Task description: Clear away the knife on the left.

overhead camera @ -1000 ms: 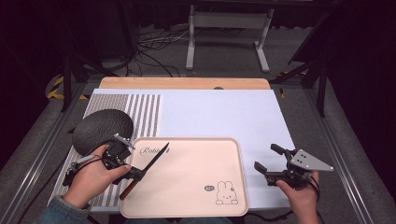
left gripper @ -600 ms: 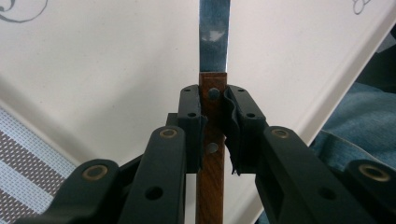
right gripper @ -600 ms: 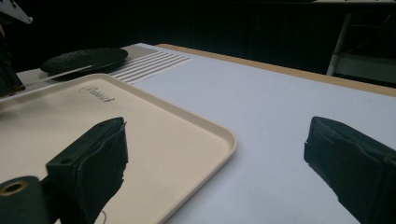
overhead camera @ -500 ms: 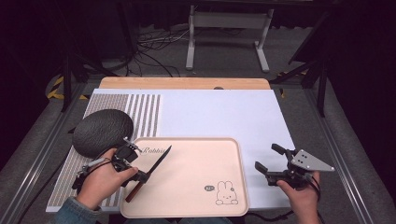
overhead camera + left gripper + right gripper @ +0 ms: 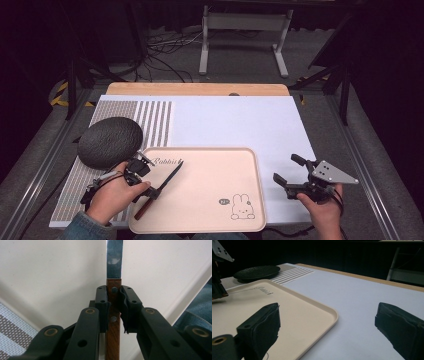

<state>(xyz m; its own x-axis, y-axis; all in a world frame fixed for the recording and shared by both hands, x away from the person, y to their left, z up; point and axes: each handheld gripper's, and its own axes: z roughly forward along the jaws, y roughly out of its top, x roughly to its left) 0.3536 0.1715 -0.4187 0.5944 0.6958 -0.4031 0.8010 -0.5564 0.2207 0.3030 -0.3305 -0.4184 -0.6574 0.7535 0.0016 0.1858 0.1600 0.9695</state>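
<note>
over the left end of the beige tray [image 5: 210,220], the left gripper [image 5: 148,188] is clamped on a knife [image 5: 161,187]: in the left gripper view its jaws pinch the brown wooden handle [image 5: 113,322] from both sides, just below where the steel blade [image 5: 114,258] starts, with a rivet showing between the pads. in the high view the knife lies on a slant, blade tip pointing up and to the right toward the printed word on the tray, handle end reaching back toward the tray's near left rim. whether the blade rests on the tray floor or hangs just above it cannot be told.

just beyond the tray's far left corner sits a dark round mat [image 5: 110,140], lying partly on a striped cloth [image 5: 150,117]; it is near the left hand [image 5: 116,196] and crowds that side. the tray's middle and right part are bare apart from a small rabbit drawing [image 5: 240,206] near the near right corner.

off the tray's right edge, the right gripper [image 5: 292,175] is held above the white table cover [image 5: 235,122], well apart from the knife. its jaws stand wide apart with nothing between them; in the right gripper view the tray's raised rim [image 5: 332,312] runs between the two pads and open white surface lies ahead. behind the tray the cover is free up to the wooden strip [image 5: 197,89] at the far edge.
</note>
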